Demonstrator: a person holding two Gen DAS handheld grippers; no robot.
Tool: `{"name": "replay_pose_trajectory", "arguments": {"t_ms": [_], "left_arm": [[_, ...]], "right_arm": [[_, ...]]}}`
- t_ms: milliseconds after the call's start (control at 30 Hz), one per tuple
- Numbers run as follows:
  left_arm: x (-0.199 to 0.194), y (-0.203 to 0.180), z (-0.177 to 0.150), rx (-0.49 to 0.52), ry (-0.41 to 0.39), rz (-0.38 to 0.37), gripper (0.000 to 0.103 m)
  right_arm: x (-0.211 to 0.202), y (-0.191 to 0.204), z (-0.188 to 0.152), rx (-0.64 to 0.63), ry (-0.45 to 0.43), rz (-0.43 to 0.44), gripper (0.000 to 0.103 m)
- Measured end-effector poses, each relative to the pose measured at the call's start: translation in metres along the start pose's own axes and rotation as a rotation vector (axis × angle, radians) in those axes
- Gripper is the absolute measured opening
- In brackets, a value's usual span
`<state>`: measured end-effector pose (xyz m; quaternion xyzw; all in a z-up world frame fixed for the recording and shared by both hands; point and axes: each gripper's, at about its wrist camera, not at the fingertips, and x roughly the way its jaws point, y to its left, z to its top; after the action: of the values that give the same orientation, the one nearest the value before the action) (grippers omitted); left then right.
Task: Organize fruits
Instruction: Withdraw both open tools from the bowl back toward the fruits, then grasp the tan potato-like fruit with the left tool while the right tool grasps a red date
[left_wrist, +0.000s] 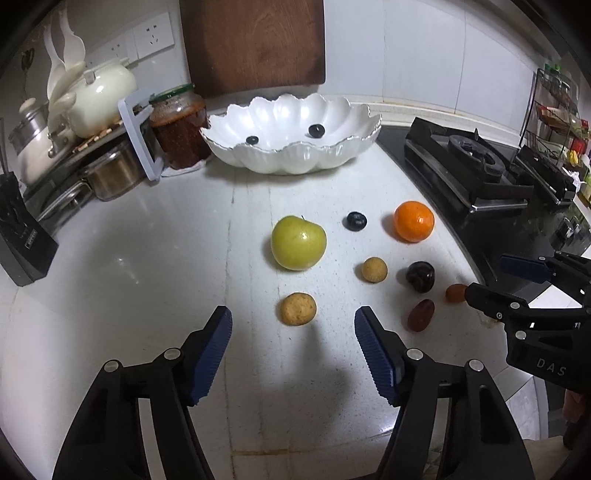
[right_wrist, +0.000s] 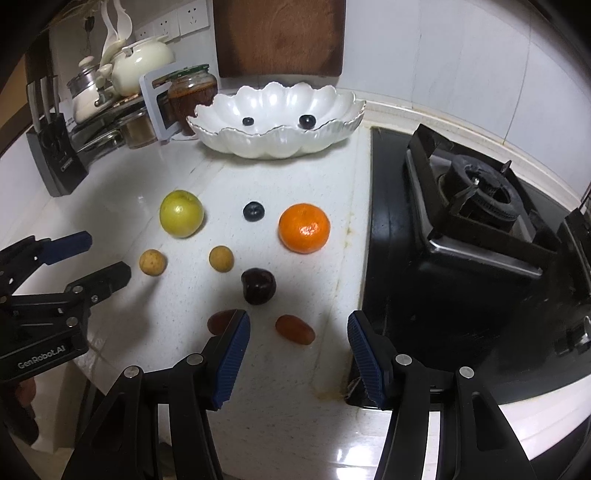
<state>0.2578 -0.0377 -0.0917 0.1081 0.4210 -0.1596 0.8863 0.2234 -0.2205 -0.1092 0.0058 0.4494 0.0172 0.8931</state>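
A white scalloped bowl at the back of the counter holds two blueberries. On the counter lie a green apple, a blueberry, an orange, two tan longans, a dark cherry, and two reddish dates. My left gripper is open and empty, just before the near longan. My right gripper is open and empty, with one date just ahead between its fingers.
A gas stove fills the right side. A jar, pots and a kettle crowd the back left. A knife block stands at the left. A wooden board leans on the wall behind the bowl.
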Motion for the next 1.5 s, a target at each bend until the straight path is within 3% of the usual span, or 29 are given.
{"name": "replay_pose_trajectory", "arguments": {"t_ms": [233,1067,1300,1500], "left_arm": [[0.016,0.002,-0.002,-0.005,0.017,-0.018,0.06],[0.052,0.002,0.002,-0.016,0.075,-0.048,0.04],[0.057,-0.001,0.002,-0.015,0.095,-0.055,0.028],[0.055,-0.002,0.003,-0.01,0.099,-0.057,0.028]], "right_arm": [[0.01,0.003,0.0,0.006,0.015,0.009,0.055],[0.038,-0.002,-0.002,0.056,0.086,0.028,0.03],[0.039,-0.004,-0.002,0.059,0.082,0.035,0.028],[0.038,-0.006,-0.002,0.056,0.077,0.039,0.027]]}}
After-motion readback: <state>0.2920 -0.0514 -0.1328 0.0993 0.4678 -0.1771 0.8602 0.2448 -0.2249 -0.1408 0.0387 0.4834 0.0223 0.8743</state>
